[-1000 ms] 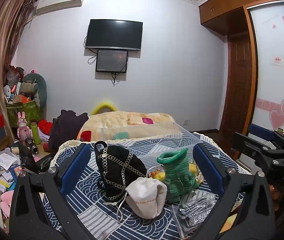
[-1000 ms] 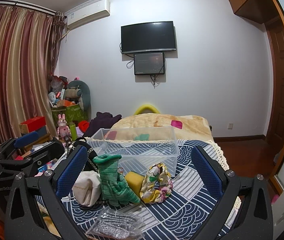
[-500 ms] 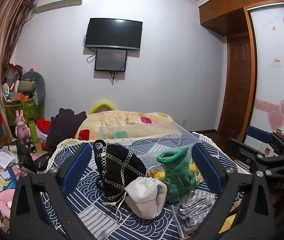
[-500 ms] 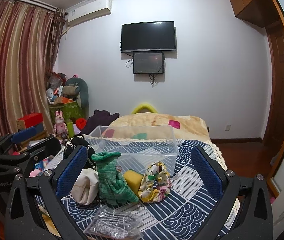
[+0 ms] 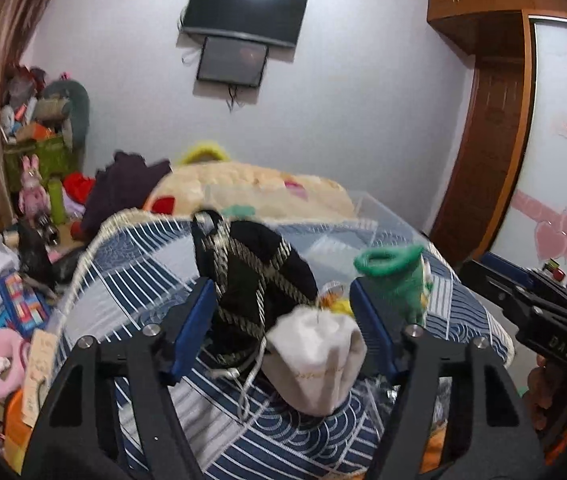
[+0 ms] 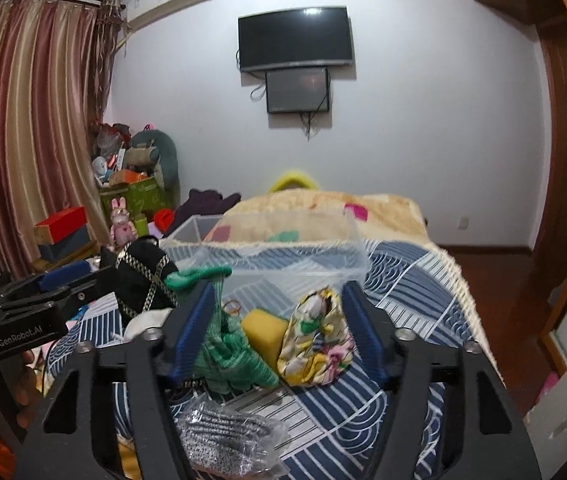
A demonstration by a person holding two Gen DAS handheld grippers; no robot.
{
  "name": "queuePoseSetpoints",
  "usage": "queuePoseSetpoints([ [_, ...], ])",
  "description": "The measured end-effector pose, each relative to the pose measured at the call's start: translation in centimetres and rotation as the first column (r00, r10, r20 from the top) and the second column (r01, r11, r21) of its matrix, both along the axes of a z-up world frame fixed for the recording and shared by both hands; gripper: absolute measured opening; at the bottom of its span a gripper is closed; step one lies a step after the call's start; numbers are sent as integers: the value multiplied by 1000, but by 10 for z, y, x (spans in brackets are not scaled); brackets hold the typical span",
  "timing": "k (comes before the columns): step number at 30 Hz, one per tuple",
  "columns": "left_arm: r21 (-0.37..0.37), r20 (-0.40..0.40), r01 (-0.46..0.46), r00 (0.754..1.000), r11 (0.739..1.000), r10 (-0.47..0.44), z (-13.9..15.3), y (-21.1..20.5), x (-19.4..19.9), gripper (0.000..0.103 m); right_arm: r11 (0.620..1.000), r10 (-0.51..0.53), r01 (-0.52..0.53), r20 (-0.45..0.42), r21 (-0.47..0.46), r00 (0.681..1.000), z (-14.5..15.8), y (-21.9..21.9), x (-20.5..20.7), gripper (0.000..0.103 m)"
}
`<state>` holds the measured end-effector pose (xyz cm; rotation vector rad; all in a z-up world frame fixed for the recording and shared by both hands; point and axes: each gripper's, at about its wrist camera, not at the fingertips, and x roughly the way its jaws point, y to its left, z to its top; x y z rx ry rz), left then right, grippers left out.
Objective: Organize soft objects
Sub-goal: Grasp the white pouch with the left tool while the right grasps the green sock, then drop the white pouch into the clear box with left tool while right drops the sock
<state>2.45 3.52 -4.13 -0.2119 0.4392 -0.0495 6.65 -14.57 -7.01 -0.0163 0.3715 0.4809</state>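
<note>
Left hand-held gripper point(image 5: 283, 312) open around a white pouch point(image 5: 315, 364) and black bag point(image 5: 251, 280), right hand-held gripper point(image 6: 275, 324) open around a yellow sponge point(image 6: 263, 332), green glove point(image 6: 227, 356) and floral pouch point(image 6: 319, 344), all on the bed point(image 6: 403, 280)

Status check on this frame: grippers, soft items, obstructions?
Left gripper open around white pouch. Right gripper open, flanking yellow sponge and floral pouch. Clear bin behind; nothing blocking.

— How's the light?
— Even indoor light from overhead, fairly dim; it glints off the television point(image 5: 245, 10) top.
— Sharpness?
— The left wrist view is smeared: the black bag point(image 5: 249, 276) and green glove point(image 5: 397, 276) look soft. The right wrist view is crisper.
— Edges?
— Heavy fisheye bending of the curtain point(image 6: 31, 120), with black corners
</note>
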Motion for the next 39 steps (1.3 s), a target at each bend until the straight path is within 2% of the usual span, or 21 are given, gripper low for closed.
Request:
queuePoseSetpoints([
  [4,4,-58,45,997,999,-45,-15,-8,5,56,998,55,-56,-35,-17,998,-9,9,1,49],
  [6,8,-75,66,995,998,-65,-20,-12,6,56,997,73,-74,-43,-37,996,-13,15,0,44],
  [18,10,-186,116,976,993,-113,-48,-26,23,55,985,140,-155,-171,-75,975,-39,34,18,44],
  [19,9,-183,116,977,993,-113,-48,-25,22,48,985,140,-156,-173,-79,975,-40,36,18,44],
  [21,13,-182,111,978,994,-107,-48,-25,23,39,984,135,-151,-166,-91,977,-42,37,17,32],
  [24,1,-166,104,981,995,-103,-45,-23,21,31,986,119,-136,-165,-95,979,-42,36,17,20],
  [27,0,-136,101,986,995,-100,-38,-21,14,24,988,125,-138,-165,-72,978,-39,31,16,16],
  [34,18,-60,99,993,995,-98,-19,-26,-2,22,990,125,-130,-90,-57,988,-22,25,2,15],
  [39,25,-28,62,998,998,-61,-6,-20,-9,22,993,108,-110,-38,-41,993,-7,21,-5,15],
])
